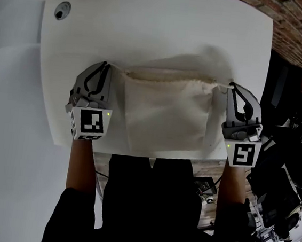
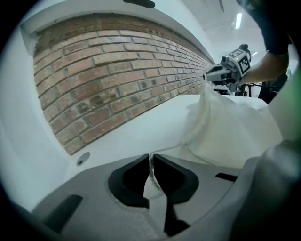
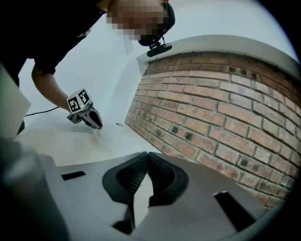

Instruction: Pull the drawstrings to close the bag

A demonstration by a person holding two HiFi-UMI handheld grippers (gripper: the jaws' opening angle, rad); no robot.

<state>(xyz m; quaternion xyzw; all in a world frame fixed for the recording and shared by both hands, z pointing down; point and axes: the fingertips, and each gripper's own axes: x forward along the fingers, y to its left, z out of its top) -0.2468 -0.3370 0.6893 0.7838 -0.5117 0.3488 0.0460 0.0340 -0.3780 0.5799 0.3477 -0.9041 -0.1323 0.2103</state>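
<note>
A cream drawstring bag lies flat on the white table, its gathered mouth toward the far side. My left gripper sits at the bag's top left corner. In the left gripper view it is shut on a thin white drawstring that runs to the bag. My right gripper is at the top right corner of the bag. In the right gripper view its jaws are shut tip to tip, and no cord shows between the pads.
A round cable hole is at the table's far left corner. A brick wall runs along the far edge. Dark equipment stands off the table's right side. The person's body is at the near edge.
</note>
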